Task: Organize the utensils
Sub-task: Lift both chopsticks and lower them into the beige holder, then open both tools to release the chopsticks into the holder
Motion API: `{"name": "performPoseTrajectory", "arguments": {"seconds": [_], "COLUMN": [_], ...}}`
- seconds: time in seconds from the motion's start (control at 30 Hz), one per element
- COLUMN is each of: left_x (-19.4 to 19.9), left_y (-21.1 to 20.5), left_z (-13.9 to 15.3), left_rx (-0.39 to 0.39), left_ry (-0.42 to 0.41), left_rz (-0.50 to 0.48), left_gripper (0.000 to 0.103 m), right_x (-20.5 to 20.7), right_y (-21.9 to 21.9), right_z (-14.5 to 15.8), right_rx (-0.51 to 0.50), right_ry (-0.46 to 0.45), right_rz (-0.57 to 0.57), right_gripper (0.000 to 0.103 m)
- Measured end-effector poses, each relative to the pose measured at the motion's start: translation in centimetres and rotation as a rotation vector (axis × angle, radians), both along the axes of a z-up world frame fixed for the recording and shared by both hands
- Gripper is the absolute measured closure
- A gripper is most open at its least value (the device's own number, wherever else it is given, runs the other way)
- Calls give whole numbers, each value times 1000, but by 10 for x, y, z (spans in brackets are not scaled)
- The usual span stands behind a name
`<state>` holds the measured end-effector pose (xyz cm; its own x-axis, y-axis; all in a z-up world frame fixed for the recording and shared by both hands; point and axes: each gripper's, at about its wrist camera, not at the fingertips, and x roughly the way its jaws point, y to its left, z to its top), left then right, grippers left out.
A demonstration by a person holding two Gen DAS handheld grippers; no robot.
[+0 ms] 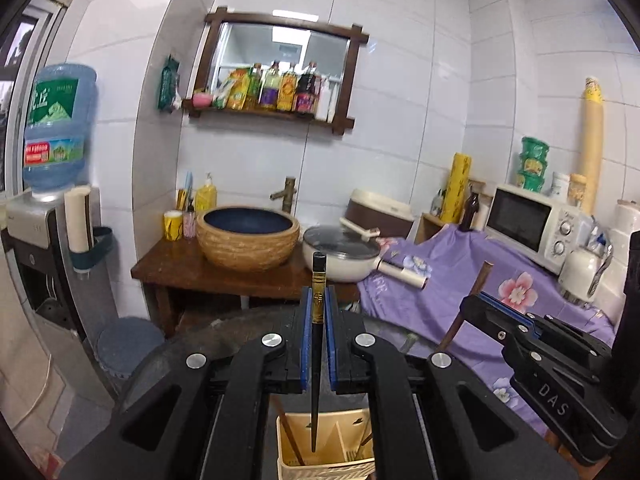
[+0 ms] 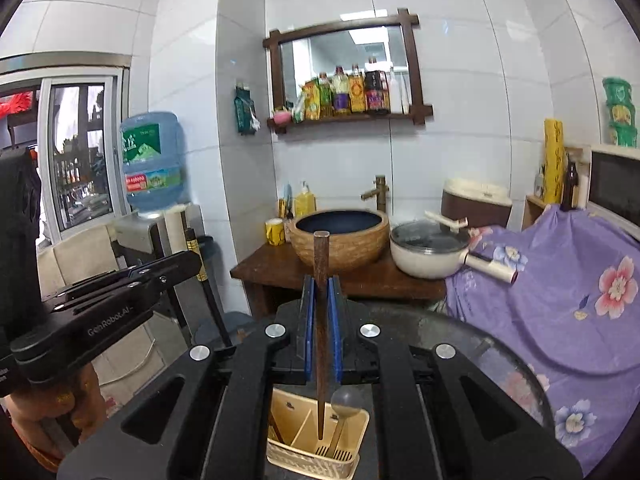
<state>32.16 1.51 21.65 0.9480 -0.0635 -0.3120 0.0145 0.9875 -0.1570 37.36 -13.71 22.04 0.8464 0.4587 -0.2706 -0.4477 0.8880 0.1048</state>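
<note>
left tool (image 1: 319, 312) pinching black chopstick (image 1: 318, 280), tip hanging over beige utensil caddy (image 1: 320, 466). right tool (image 2: 322, 312) clamped on brown chopstick (image 2: 321, 264), same deal above caddy; caddy on round glass desk (image 2: 460, 332).

Utensil holder (image 1: 326, 446) was partly hidden behind the gripper frame and cut by the lower edge. Microwave (image 2: 616, 194) was cropped at the right edge. Bottle labels (image 1: 276, 90) were illegible.

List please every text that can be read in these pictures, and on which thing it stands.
"DAS": on the right gripper body, left wrist view.
"GenRobot.AI": on the left gripper body, right wrist view.
Water jug label, shelf bottles, green cups: print too blurred to read.
</note>
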Motion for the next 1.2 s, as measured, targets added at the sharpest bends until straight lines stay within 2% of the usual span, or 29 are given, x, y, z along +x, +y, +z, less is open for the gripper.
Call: {"name": "performPoseTrajectory", "arguments": {"seconds": [0.13, 0.3, 0.57, 0.83, 0.87, 0.9, 0.93, 0.97, 1.0, 1.07, 1.13, 1.17, 1.2], "left_x": [13, 21, 25, 26, 24, 22, 18, 14, 7, -4, -15, -19, -23], "left_y": [5, 6, 5, 5, 6, 7, 10, 12, 16, 18, 17, 16, 16], "left_z": [-35, -69, -90, -96, -96, -95, -95, -94, -94, -95, -101, -105, -109], "left_rx": [-22, -19, -8, -2, -9, -18, -38, -54, -85, -109, -94, -88, -85], "left_ry": [60, 122, 160, 163, 161, 159, 152, 145, 131, 119, 136, 152, 170], "left_rz": [-3, -12, -25, -34, -34, -34, -37, -40, -49, -65, -71, -80, -92], "left_gripper": [97, 97, 97, 96, 93, 82, 74, 59, 50, 45, 36, 25, 20], "right_x": [12, 18, 26, 27, 26, 25, 23, 19, 15, 5, -5, -10, -14], "right_y": [3, 5, 2, -1, -3, -5, -6, -8, -9, -13, -15, -17, -18], "right_z": [-37, -64, -86, -88, -89, -90, -91, -93, -94, -97, -103, -107, -113], "right_rx": [-12, -24, -18, -6, 4, 10, 16, 21, 23, 26, 8, 6, 3], "right_ry": [55, 91, 134, 132, 125, 124, 122, 114, 106, 74, 58, 61, 70], "right_rz": [-8, -10, -16, -25, -34, -34, -33, -38, -45, -52, -63, -68, -73], "right_gripper": [95, 95, 95, 95, 94, 90, 80, 73, 56, 53, 53, 53, 53]}}
